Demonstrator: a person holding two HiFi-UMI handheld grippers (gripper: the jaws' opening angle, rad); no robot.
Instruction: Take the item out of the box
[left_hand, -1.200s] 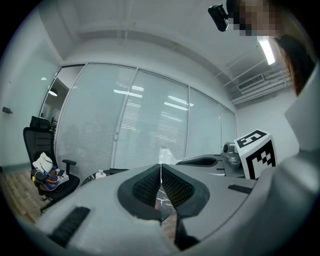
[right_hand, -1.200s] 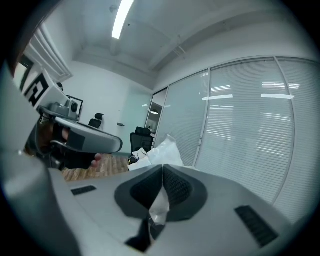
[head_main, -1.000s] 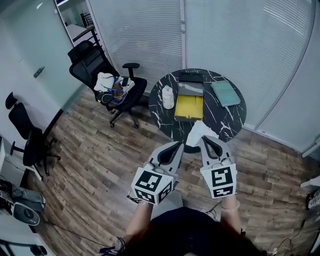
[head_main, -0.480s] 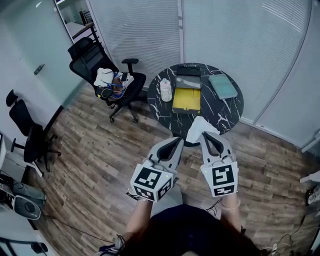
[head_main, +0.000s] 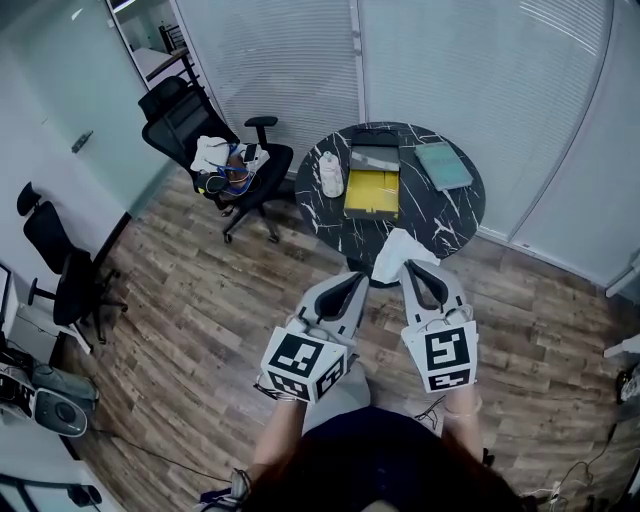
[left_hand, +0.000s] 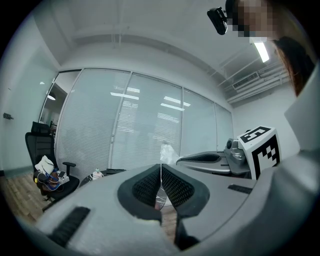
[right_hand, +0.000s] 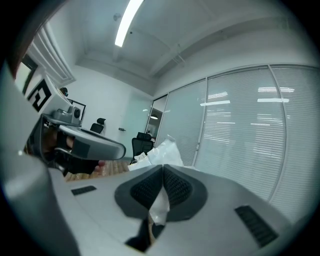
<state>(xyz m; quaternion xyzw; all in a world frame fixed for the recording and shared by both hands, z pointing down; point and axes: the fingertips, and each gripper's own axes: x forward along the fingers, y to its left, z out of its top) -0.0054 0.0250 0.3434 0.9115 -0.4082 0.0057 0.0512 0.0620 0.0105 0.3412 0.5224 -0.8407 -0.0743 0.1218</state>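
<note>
My right gripper (head_main: 411, 268) is shut on a crumpled white plastic-wrapped item (head_main: 397, 251), held in the air in front of the round table. In the right gripper view the white item (right_hand: 163, 152) sticks out beyond the shut jaws. My left gripper (head_main: 357, 281) hangs beside it, shut, with nothing between its pads (left_hand: 172, 186). The open box (head_main: 372, 192), yellow inside with its grey lid folded back, lies on the black marble table (head_main: 450, 214), apart from both grippers.
A teal book (head_main: 444, 165) lies right of the box and a white bottle-like object (head_main: 331, 175) left of it. A black office chair (head_main: 203, 145) with clutter on its seat stands left of the table. Another chair (head_main: 62, 280) stands at far left. Wood floor lies below.
The table and box have slid slightly up and away in the head view. Both grippers keep their pose, and the right one still holds the white item.
</note>
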